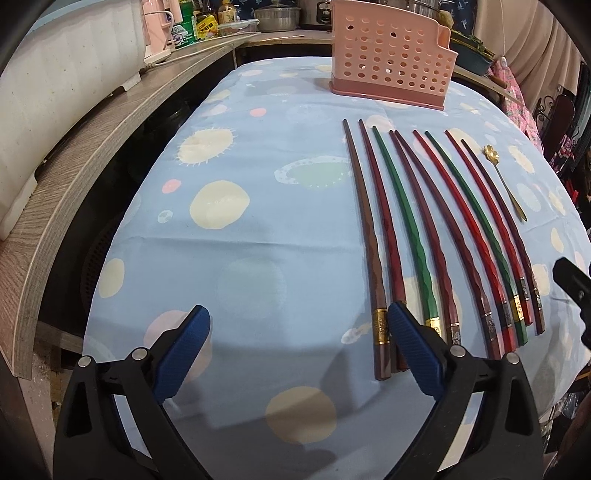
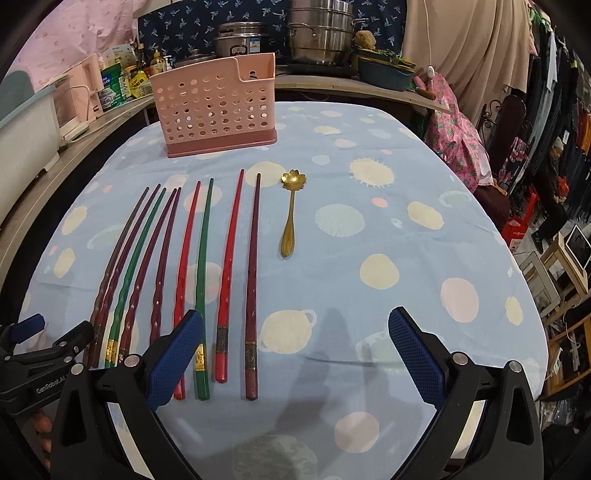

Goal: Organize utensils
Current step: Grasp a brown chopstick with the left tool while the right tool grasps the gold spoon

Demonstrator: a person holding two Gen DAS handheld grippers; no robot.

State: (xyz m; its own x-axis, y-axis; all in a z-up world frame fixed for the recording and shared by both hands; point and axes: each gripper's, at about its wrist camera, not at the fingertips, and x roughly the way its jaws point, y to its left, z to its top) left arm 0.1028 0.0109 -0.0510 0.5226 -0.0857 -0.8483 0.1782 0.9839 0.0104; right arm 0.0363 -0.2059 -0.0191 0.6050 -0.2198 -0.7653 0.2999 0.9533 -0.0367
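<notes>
Several chopsticks (image 1: 424,236) in brown, red, green and dark purple lie side by side on the blue dotted tablecloth (image 1: 258,229); they also show in the right wrist view (image 2: 192,273). A small gold flower-headed spoon (image 2: 290,214) lies to their right, also seen in the left wrist view (image 1: 506,181). A pink perforated utensil holder (image 1: 391,59) stands upright at the far side, also in the right wrist view (image 2: 218,107). My left gripper (image 1: 299,328) is open and empty, near the chopsticks' handle ends. My right gripper (image 2: 295,332) is open and empty, right of the chopsticks.
A wooden shelf (image 1: 92,147) with a white appliance runs along the left. Bottles, pots and a steamer (image 2: 321,33) stand behind the table. A chair with pink cloth (image 2: 454,129) and clutter lie beyond the table's right edge.
</notes>
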